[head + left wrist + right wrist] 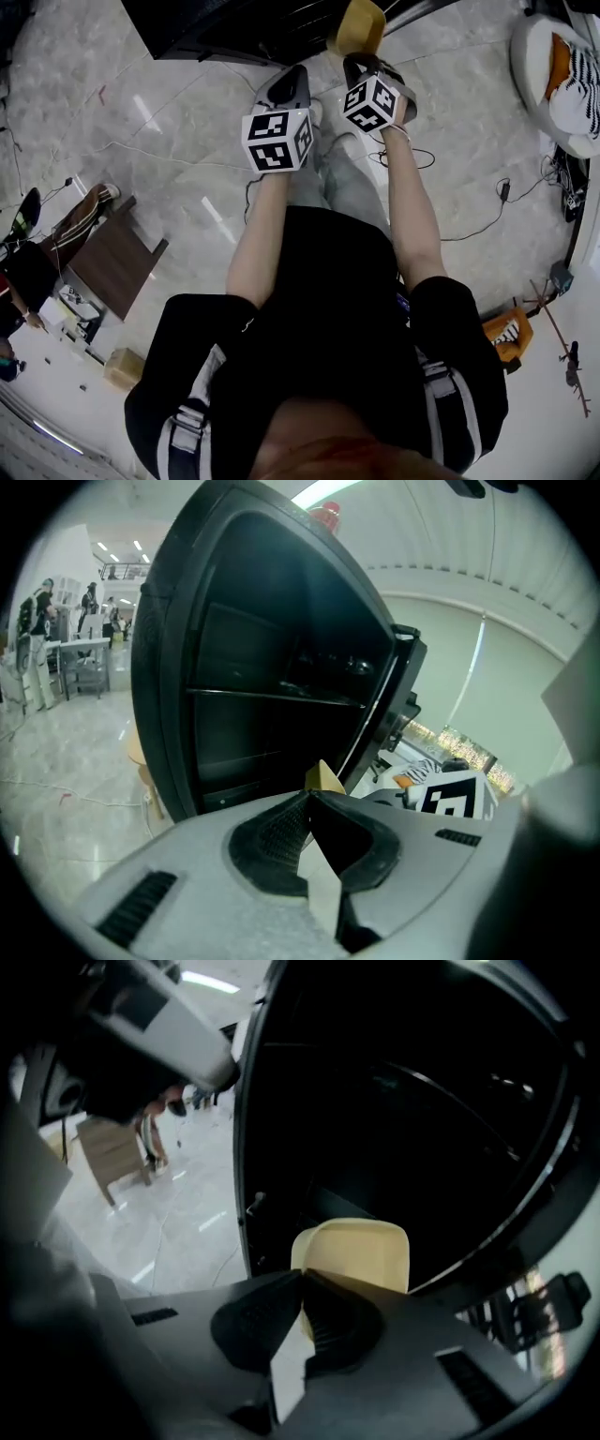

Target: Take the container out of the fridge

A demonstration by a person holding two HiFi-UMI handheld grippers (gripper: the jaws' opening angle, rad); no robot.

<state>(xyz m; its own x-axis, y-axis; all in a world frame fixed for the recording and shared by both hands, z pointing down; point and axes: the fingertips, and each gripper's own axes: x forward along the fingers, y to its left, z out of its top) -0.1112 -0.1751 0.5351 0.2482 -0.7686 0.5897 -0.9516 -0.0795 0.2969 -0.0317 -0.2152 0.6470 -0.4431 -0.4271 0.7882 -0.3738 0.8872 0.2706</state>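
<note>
At the fridge's open front, the tan container (361,1251) hangs before the dark interior, low down and close to the fridge's near frame. From the head view it appears to sit right at the threshold, neither deep inside nor well clear. The right gripper (302,1283) has its jaws clamped on the container's near rim, and only that edge lies between the pads. The rest of the container juts out toward the fridge (403,1110).

The left gripper (307,803) is beside it, a little further back from the fridge. Its jaws are pressed together with nothing between them, and a corner of the container shows just past their tips.

The step in hand looks like the withdrawal itself. A rim pinch leaves the container's weight hanging out in front of the jaws, so it could pivot. I would keep the clamp firm and draw straight back from the fridge, with no twist of the wrist. The container should stay level and off the frame and shelf edges on the way out.

The left gripper could open and come under the container's far side if it sags. Cables (403,155) trail over the floor in front of the fridge, so any backward step needs care.
</note>
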